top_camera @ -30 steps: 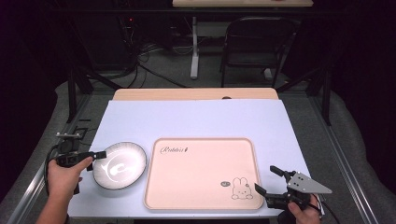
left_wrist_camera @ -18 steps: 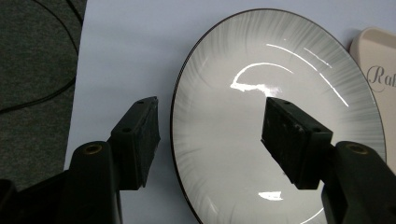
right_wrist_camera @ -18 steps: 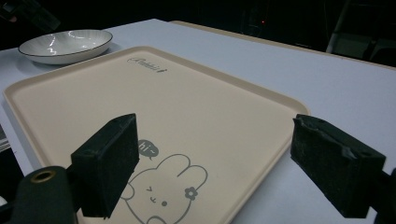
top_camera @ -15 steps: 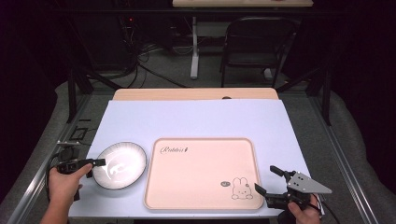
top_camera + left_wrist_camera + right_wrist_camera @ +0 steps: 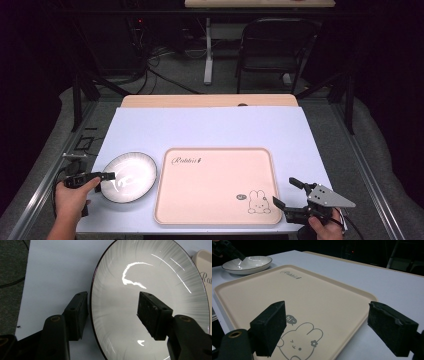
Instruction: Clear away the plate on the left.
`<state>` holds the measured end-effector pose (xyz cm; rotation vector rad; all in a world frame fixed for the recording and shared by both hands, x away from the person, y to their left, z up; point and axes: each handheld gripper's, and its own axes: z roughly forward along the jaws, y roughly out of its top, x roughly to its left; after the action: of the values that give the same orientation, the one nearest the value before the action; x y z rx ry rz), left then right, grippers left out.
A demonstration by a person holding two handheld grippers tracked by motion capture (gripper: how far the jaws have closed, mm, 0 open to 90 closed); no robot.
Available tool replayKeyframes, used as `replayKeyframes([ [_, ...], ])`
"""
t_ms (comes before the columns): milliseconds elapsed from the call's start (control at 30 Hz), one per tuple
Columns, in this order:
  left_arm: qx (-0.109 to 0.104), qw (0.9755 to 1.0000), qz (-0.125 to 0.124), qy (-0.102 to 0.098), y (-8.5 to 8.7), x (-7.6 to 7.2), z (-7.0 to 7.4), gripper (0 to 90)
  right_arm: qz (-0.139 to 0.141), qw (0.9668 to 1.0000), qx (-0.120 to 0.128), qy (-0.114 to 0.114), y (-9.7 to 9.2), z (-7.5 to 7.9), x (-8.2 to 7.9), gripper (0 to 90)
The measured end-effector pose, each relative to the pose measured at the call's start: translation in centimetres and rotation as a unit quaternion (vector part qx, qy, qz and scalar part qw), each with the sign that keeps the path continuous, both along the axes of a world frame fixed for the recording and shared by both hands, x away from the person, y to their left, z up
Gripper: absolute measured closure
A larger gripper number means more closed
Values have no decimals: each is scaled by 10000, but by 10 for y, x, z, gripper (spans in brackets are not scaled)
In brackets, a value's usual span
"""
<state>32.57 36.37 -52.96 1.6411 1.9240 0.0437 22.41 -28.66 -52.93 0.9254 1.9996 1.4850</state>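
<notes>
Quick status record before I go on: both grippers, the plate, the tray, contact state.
left gripper: jaws straddle the near rim of the plate, one outside, one over the bowl; they have just been closing; pads not yet pressing
plate: white, dark rim, flat on the table left of the tray
tray: beige, rabbit print, nothing on it
right gripper: open, at the tray's corner by the rabbit

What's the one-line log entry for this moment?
left tool: jaws closing, straddling plate rim, not yet gripping | right tool: open, over tray corner | plate: on table, left of tray
</notes>
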Motion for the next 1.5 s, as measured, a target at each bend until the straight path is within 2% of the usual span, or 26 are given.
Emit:
replayKeyframes([
  [333, -149, 9998, 54, 101, -1, 4, -4, 457, 1, 10000, 1, 7, 0, 0, 0, 149],
  [600, -256, 9992, 125, 269, 3, 8, -8, 554, 6, 10000, 0, 12, 0, 0, 0, 149],
  [933, -541, 9972, 255, 446, 14, 11, -12, 680, 10, 10000, 1, 22, 0, 0, 1, 149],
  [1100, -546, 9970, 265, 477, 16, 11, -13, 729, 11, 10000, -2, 25, 0, 0, 1, 148],
  [1500, -719, 9960, 247, 467, 21, 11, -15, 753, 10, 10000, -3, 19, 0, 0, 0, 149],
])
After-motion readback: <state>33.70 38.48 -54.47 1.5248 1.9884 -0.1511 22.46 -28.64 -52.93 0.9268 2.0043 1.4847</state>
